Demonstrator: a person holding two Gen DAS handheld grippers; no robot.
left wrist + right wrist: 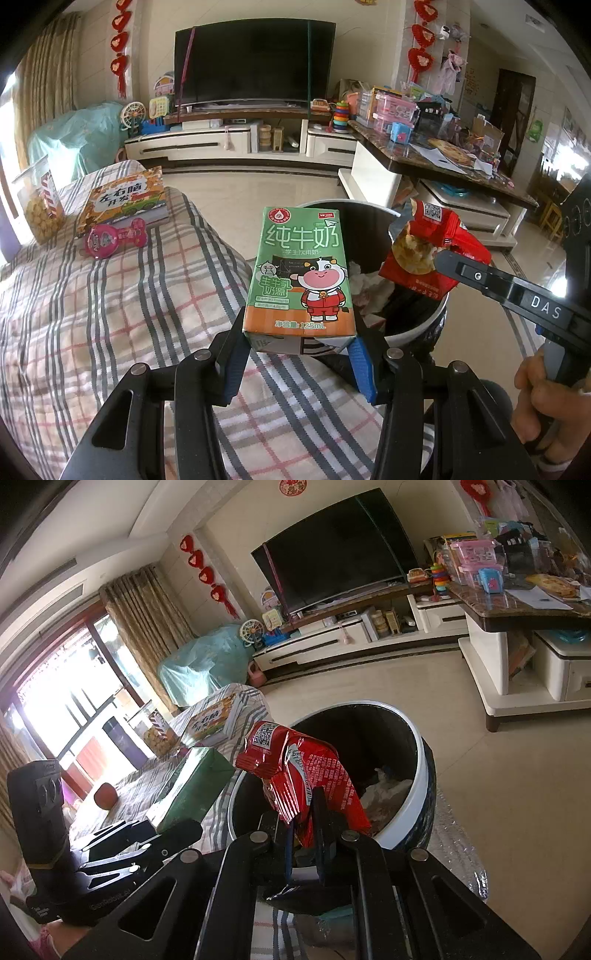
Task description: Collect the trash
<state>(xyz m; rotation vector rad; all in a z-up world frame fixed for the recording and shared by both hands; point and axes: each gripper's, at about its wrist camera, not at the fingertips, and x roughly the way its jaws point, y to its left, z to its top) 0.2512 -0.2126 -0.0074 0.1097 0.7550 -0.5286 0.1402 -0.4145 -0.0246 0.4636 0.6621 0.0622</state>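
Holding two bits of trash, you are right by the bin (pixel 413 328). Your left tongs (pixel 299 343) squeeze the bottom of a green milk box (pixel 301 273); only the left view shows its cow picture. Your right tongs (pixel 306 834) are pinched tight on a red snack bag (pixel 306 771), up over the bin's rim. Only the right view shows white scraps (pixel 384 788) deep inside.

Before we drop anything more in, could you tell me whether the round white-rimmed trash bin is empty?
Not empty: crumpled white paper and scraps lie inside the round white-rimmed trash bin.
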